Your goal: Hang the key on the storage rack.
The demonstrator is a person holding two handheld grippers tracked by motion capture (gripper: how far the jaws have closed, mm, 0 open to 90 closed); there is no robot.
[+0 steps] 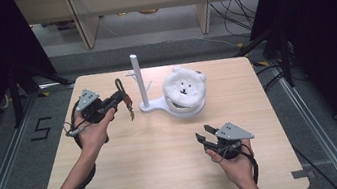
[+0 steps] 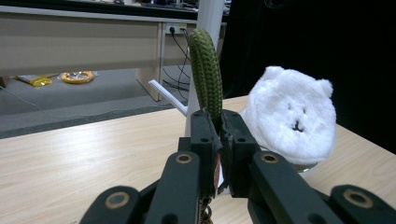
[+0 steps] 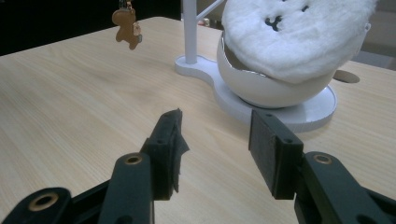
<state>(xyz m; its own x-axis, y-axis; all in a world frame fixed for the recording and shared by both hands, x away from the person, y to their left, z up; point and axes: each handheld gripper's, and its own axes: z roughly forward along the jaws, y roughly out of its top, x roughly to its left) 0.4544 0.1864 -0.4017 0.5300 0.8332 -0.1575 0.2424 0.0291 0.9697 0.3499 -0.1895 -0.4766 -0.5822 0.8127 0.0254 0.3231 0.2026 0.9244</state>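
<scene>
**Keychain held aloft beside the white stand**

Your left gripper [image 1: 116, 101] pinches one green braided loop [image 2: 206, 74] between pressed-together jaws, left of centre in the high view. In the left gripper view the loop rises from the jaws at mid-frame. Below it hangs one small brown gingerbread charm [image 3: 127, 25], dangling clear of the table [image 1: 167, 165] at the upper left of the right gripper view.

Just right of the loop stands one white stand [image 1: 141, 86], a tall post with short side pegs on a flat base. On the base's bowl end, right of centre, sits one white plush bear hat [image 1: 184, 89].

Your right gripper [image 1: 209, 136] rests low in the lower right of the high view, jaws spread and holding nothing, well apart from the stand.

The likely risk: the swinging charm could catch a peg or knock the post as you bring the loop in, and the light stand might tip or slide with no hand bracing it. A grip so near the loop's bottom may also let the cord twist, so it misses the peg.
</scene>
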